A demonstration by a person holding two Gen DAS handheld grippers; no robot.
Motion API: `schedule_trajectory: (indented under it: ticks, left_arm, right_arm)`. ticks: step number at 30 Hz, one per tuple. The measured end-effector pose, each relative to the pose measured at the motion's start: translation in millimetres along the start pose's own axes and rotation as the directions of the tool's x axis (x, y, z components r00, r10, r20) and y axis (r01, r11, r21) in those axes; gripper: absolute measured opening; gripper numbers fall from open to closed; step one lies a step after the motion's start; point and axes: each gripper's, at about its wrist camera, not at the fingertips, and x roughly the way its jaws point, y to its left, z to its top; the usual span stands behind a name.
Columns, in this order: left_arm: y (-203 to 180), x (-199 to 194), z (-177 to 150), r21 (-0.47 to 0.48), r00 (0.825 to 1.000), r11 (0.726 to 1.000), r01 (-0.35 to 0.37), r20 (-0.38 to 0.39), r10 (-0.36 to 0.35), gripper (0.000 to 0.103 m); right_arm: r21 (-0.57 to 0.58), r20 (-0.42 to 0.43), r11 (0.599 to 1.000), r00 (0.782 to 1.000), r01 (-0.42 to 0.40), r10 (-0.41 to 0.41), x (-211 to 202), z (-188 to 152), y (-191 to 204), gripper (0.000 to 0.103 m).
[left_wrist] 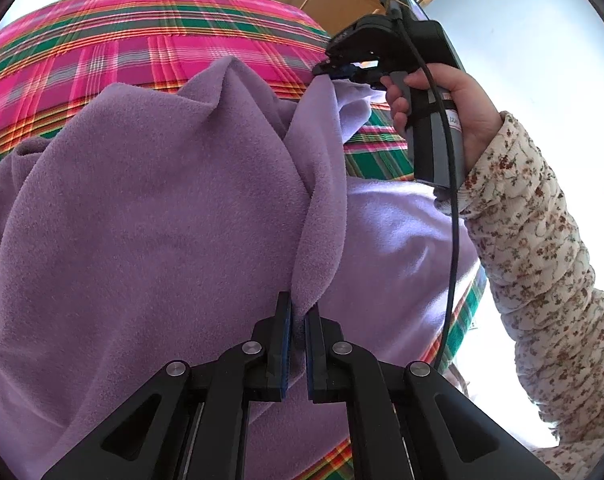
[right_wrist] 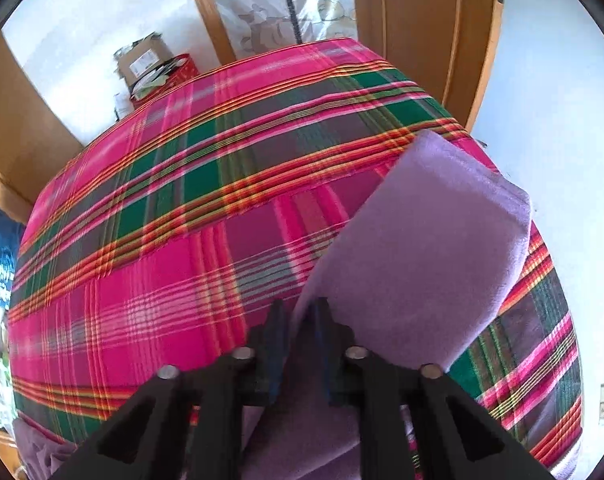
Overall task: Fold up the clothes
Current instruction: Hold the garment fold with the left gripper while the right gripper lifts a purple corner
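Both my tongs are clamped on the purple fleece garment (left_wrist: 150,208): left tongs (left_wrist: 298,320) on a near fold, right tongs (right_wrist: 300,320) on a far edge. It lies rumpled over the plaid-covered surface (right_wrist: 174,216). Folding barely begun; no neat fold yet.

surface: plaid-covered bed (right_wrist: 150,264) | on it: purple fleece garment (left_wrist: 150,220), rumpled

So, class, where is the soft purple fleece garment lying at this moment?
The purple fleece garment lies bunched on the pink and green plaid cloth, its edges pinched by the left tool near the camera and the right tool further back.
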Motion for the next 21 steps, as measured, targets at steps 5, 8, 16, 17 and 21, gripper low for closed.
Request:
schedule_trajectory:
  ticks: [5, 8, 16, 17, 21]
  left_arm:
    - [4.9, 5.9, 2.1, -0.009, 1.0, 1.0, 0.0, -0.002, 0.0, 0.005]
    - [5.8, 7.1, 0.7, -0.011, 1.0, 1.0, -0.004, -0.004, 0.004, 0.005]
    - [7.2, 5.2, 0.8, -0.027, 1.0, 1.0, -0.009, 0.007, 0.01, 0.005]
    - [7.0, 4.6, 0.3, -0.025, 1.0, 1.0, -0.013, 0.008, 0.013, 0.005]
    - [6.7, 4.8, -0.5, -0.032, 1.0, 0.999, -0.019, 0.014, 0.019, 0.005]
  right_arm:
    - [0.007, 0.014, 0.999, 0.999, -0.041, 0.041, -4.1, -2.5, -10.0, 0.004]
    - [0.012, 0.049, 0.998, 0.997, -0.057, 0.057, -14.3, -4.9, -14.4, 0.003]
    - [0.011, 0.183, 0.994, 0.977, -0.11, 0.106, -65.9, -16.5, -36.1, 0.003]
    - [0.013, 0.197, 0.993, 0.974, -0.114, 0.109, -72.7, -18.2, -40.6, 0.003]
    - [0.017, 0.25, 0.991, 0.961, -0.13, 0.122, -97.9, -28.3, -55.0, 0.003]
